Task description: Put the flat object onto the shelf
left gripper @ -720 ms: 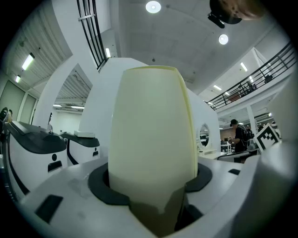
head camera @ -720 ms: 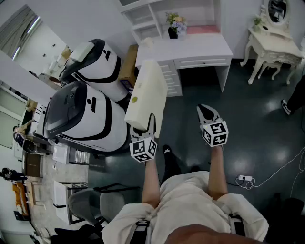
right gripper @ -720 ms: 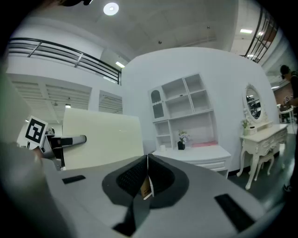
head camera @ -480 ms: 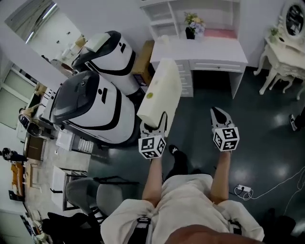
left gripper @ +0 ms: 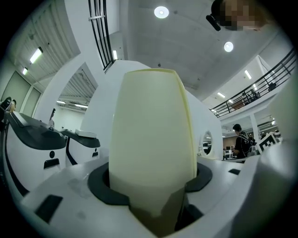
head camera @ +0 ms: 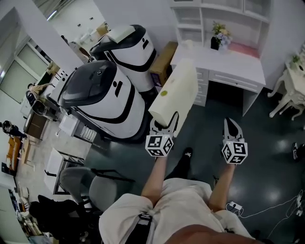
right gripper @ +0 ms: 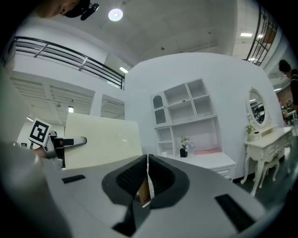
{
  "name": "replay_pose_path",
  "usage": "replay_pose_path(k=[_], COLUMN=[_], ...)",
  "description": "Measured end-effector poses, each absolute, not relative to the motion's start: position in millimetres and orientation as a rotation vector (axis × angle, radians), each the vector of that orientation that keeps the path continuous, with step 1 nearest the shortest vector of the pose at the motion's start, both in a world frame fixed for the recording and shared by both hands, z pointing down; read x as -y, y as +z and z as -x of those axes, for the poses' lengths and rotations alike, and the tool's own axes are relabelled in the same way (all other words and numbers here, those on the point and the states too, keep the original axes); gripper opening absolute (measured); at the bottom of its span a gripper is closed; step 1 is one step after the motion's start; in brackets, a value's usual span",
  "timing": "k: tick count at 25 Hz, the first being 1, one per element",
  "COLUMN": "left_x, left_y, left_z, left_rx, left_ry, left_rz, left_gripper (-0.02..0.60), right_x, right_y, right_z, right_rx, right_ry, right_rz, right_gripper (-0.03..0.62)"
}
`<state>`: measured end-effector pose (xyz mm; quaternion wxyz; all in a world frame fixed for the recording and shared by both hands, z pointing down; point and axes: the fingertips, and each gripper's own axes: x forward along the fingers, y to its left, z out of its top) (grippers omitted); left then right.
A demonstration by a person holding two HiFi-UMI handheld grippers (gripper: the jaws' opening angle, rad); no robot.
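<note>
The flat object (head camera: 176, 97) is a cream board held up on edge, leaning toward the white desk (head camera: 238, 64). My left gripper (head camera: 165, 123) is shut on its lower edge. In the left gripper view the board (left gripper: 151, 139) fills the gap between the wide-set jaws of that gripper (left gripper: 151, 183). My right gripper (head camera: 232, 125) hangs to the right over the dark floor, shut and empty; its jaws (right gripper: 147, 174) meet. The right gripper view also shows the board (right gripper: 104, 139) and the white shelf (right gripper: 186, 111) above the desk. In the head view the shelf (head camera: 224, 12) stands at the top.
Two large white-and-black pod machines (head camera: 102, 100) (head camera: 126, 43) stand to the left of the board. A flower pot (head camera: 217, 40) sits on the desk and a cardboard box (head camera: 164, 57) beside it. A grey chair (head camera: 88, 186) is at the lower left, a power strip (head camera: 233, 206) on the floor.
The desk and shelf have slid toward the upper right of the head view and the pod machines toward its middle. The left gripper still holds the board; the right stays shut.
</note>
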<state>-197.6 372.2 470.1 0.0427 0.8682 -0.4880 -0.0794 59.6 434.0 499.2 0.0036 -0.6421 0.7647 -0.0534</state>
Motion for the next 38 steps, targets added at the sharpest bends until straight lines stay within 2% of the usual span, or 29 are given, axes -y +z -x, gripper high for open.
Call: replay_pose_path(k=[17, 25, 31, 38], left_x=[-232, -176, -139, -94], left_y=[463, 473, 476, 474], left_z=[191, 195, 200, 206], left_rx=[1.503, 1.493, 1.484, 1.494], left_ry=[-0.422, -0.458, -0.456, -0.422], left_rz=[-2.518, -2.458, -2.441, -2.471], left_gripper=[0.275, 0.275, 0.275, 0.275], right_x=[-321, -267, -231, -182], right_y=[494, 483, 490, 491], right_z=[-85, -74, -34, -26], right_rx=[-2.445, -2.653, -2.901, -2.881], right_ry=[-0.276, -0.223, -0.060, -0.076], right_rz=[1.965, 1.878, 1.823, 1.834], right_gripper=[0.071, 0.071, 0.071, 0.071])
